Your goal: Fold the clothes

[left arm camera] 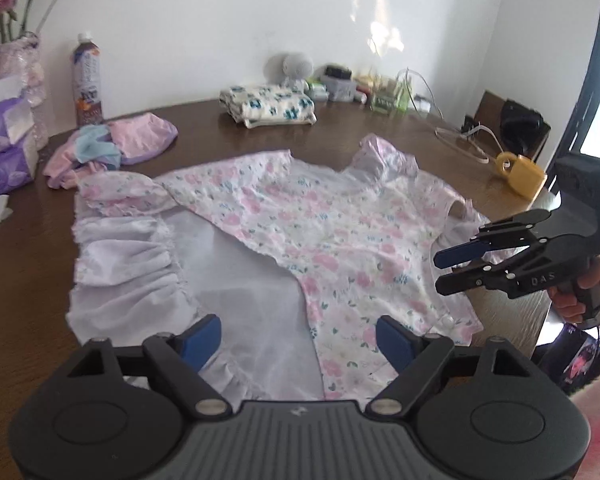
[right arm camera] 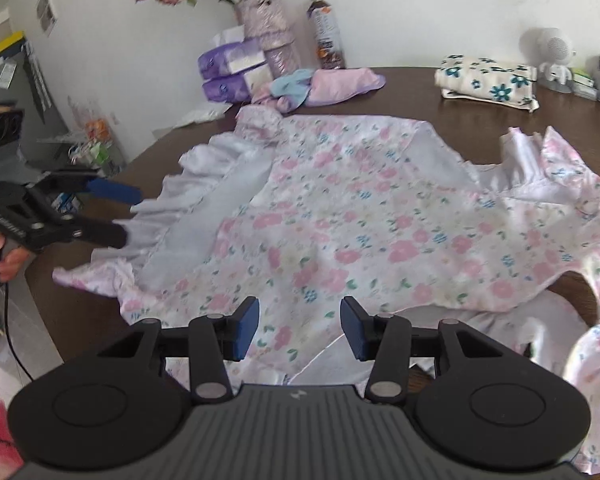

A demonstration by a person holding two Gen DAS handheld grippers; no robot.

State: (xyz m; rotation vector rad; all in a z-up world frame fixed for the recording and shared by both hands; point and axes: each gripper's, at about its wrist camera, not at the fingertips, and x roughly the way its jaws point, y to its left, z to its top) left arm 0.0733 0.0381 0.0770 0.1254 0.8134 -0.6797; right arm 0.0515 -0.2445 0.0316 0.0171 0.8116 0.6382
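Left gripper (left arm camera: 300, 340): fingers spread wide, empty, above the near hem of the dress

Right gripper (right arm camera: 300, 330): fingers apart, empty, over the dress's printed side; in the left view it hovers at the right edge of the desk (left arm camera: 340, 128), held by a hand (left arm camera: 584, 292)

Floral dress (left arm camera: 300, 236): spread across the middle of the desk, one panel turned over diagonally to show pale lining and a ruffled hem; sleeves lie loose. Judged partly folded at most: first fold begun, remainder to do

Pink and blue clothes (left arm camera: 120, 146): crumpled heap beyond the dress, seemingly unfolded

Flowered cloth (left arm camera: 268, 106): neat folded bundle at the far side, apparently finished

Bottle (left arm camera: 87, 80), vase (left arm camera: 18, 68), tissue packs (left arm camera: 4, 148): far left, apart from the work
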